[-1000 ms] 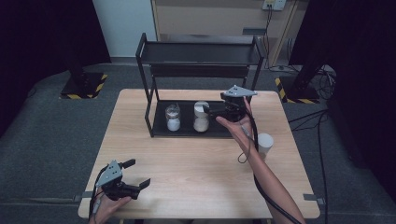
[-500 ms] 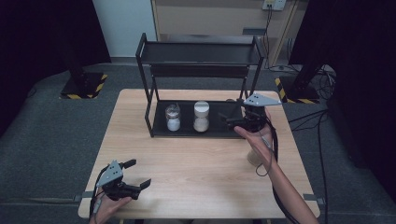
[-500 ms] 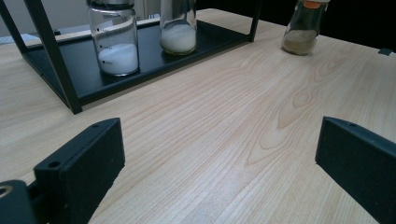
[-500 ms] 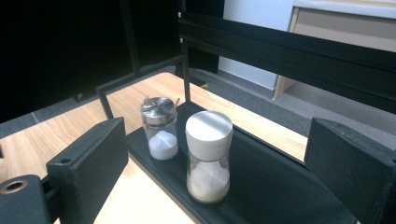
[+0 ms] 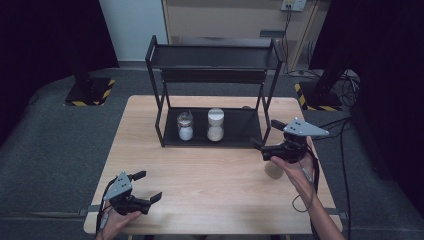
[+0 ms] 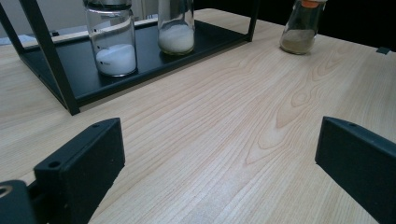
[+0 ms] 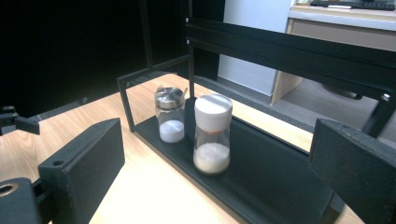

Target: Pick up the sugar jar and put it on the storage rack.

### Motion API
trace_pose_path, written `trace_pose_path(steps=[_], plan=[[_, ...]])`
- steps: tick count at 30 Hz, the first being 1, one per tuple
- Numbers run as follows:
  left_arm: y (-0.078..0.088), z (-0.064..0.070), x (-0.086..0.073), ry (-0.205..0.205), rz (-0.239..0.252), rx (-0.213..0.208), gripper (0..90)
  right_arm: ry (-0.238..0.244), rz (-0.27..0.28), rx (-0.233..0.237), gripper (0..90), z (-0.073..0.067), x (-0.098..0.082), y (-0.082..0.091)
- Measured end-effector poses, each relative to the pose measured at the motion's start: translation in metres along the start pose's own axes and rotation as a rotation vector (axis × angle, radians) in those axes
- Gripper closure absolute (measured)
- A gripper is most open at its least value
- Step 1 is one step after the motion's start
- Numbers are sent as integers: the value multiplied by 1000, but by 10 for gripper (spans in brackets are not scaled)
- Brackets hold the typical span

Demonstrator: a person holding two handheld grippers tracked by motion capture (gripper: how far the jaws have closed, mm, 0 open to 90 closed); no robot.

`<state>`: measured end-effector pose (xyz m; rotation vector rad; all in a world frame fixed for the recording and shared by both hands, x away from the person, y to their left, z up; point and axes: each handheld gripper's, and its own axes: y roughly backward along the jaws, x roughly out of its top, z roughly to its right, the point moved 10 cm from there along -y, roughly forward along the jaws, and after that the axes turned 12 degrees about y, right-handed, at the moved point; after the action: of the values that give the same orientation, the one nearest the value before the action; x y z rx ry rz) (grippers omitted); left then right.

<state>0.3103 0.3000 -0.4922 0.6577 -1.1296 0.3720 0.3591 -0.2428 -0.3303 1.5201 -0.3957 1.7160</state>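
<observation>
Resting near the front left corner of the wooden table [image 5: 210,185], the left gripper [image 5: 145,189] lies in a hand with its two black jaws spread wide and only bare boards between them. The tabletop is pale, with a flowing grain and one knot-like swirl in the left gripper view.

Further along, a black metal rack [image 5: 215,62] of thin square bars stands at the back of the table. On its low tray stand two clear glass jars, just beside each other: a jar with a shiny metal lid [image 5: 185,125] and a taller jar with a white cap [image 5: 215,125], each holding white powder at the bottom. No writing can be read on either.

To the right, the right gripper [image 5: 261,148] hovers just off the rack's front right post, its jaws having just been opening, wide apart with nothing between them. Beneath that hand, a third jar [image 5: 273,170] of sandy powder stands on the table, partly hidden; the left gripper view shows it with an orange top.
</observation>
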Motion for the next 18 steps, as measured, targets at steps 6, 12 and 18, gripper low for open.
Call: trace_pose_path(steps=[6,12,18], plan=[[0,0,0,-5,-1,-2,6,1,13,-15,29,-4,-13,24],[0,0,0,-6,1,-5,6,2,7,-38,30,-6,-28,44],[-1,1,0,-6,-5,-11,6,2,9,-56,28,-8,-45,62]])
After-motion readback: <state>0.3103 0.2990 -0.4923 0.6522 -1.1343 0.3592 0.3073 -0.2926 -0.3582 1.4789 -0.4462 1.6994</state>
